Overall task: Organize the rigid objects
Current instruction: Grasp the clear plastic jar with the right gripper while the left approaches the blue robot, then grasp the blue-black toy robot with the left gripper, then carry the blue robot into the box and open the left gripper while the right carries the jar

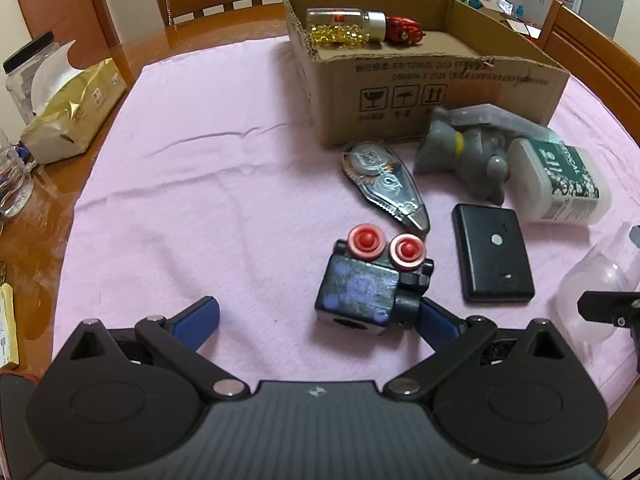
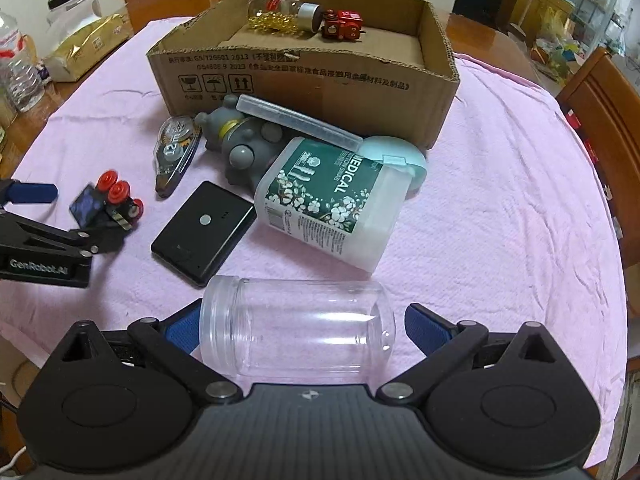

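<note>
**Two in the box, seven out on the cloth**

Your cardboard box [image 2: 304, 80] holds two things at its far wall: one pill bottle [image 2: 280, 12] lying on its side, cap toward the right, and one red toy robot [image 2: 343, 24] just beside the cap.

On the pink cloth [image 2: 500, 184] you have seven loose items: one black toy robot [image 1: 368, 284], one correction tape [image 1: 384, 184], one grey figurine [image 1: 464, 156], one swab container [image 2: 336, 196], one black flat case [image 2: 204, 228], one long clear case [image 2: 300, 124] resting on the figurine, and one clear jar [image 2: 296, 328].

Your left gripper [image 1: 320, 312] is spread wide; its right finger touches the black toy robot, which lies with its two red knobs pointing away from you.

Your right gripper [image 2: 300, 328] stands open around the clear jar, which lies with its long axis crosswise, open mouth to the left. Whether the pads touch it you cannot tell.
</note>
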